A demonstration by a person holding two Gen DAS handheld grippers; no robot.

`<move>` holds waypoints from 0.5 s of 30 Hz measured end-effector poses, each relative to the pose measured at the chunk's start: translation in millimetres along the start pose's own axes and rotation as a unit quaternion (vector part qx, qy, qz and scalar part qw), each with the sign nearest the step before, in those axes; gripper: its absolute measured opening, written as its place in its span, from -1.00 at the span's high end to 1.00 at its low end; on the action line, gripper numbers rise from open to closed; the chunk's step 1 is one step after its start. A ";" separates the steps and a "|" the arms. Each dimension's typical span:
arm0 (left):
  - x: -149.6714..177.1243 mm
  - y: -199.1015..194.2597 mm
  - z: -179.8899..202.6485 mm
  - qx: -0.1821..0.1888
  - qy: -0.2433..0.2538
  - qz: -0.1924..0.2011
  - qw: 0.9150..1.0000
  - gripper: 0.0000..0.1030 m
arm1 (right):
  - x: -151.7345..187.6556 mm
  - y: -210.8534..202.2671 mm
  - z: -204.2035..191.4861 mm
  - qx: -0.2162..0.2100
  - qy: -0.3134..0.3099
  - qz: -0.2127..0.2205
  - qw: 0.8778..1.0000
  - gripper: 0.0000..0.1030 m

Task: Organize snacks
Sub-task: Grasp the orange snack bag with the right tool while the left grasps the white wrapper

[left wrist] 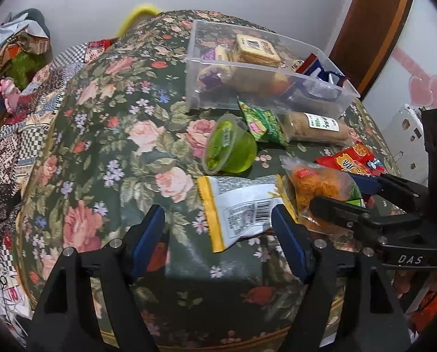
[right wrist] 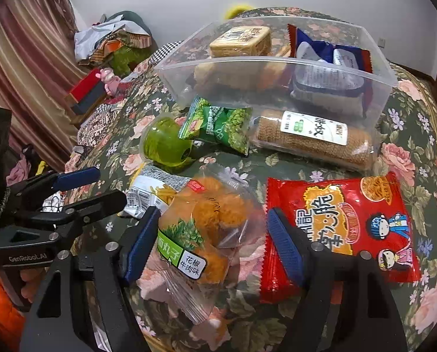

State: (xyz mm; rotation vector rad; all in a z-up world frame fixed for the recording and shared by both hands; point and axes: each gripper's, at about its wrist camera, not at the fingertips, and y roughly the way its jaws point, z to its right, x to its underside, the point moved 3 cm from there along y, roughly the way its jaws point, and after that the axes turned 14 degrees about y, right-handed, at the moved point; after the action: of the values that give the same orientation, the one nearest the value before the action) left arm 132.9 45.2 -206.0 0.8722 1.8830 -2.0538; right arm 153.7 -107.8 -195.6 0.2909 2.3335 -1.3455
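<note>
Left tongs (left wrist: pixel 218 228) and right tongs (right wrist: pixel 212 240) gape, each straddling a loose snack, gripping nothing.
White packet (left wrist: pixel 242 208) and orange-ball bag (right wrist: pixel 206 223) lie between pads for pickup; clear bin (right wrist: pixel 277 67) waits at twelve o'clock.

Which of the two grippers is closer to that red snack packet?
Right. The right gripper straddles the orange snack bag, with one finger at the red snack packet. The left gripper sits further off, over the white-and-yellow packet.
</note>
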 end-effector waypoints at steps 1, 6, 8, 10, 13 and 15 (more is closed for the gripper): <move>-0.6 1.0 2.1 0.002 0.001 0.000 1.000 -0.46 | 0.7 -1.0 0.8 0.000 -0.002 0.001 1.000 -0.27; -4.7 11.6 14.0 0.012 0.007 -0.009 1.000 -0.59 | 4.9 -5.7 6.6 -0.019 0.001 -0.003 1.000 0.02; -5.5 18.0 15.9 0.010 0.007 -0.018 1.000 -0.59 | 6.6 -8.8 10.2 -0.020 0.007 0.002 1.000 0.04; -5.9 26.2 16.0 0.012 0.001 -0.027 1.000 -0.59 | 8.3 -11.1 13.1 -0.024 0.013 0.004 1.000 0.04; -6.6 34.9 17.6 0.012 -0.003 -0.030 0.999 -0.59 | 9.9 -15.9 16.3 -0.024 0.017 0.009 1.000 0.05; -8.7 36.4 20.8 0.008 0.003 -0.024 1.000 -0.58 | 10.7 -20.3 17.7 -0.021 0.016 0.015 1.000 0.05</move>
State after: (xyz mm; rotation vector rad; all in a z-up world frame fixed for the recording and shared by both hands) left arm 153.7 17.7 -231.4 0.8468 1.9123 -2.0983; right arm 141.0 -133.6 -192.6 0.3363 2.3720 -1.2843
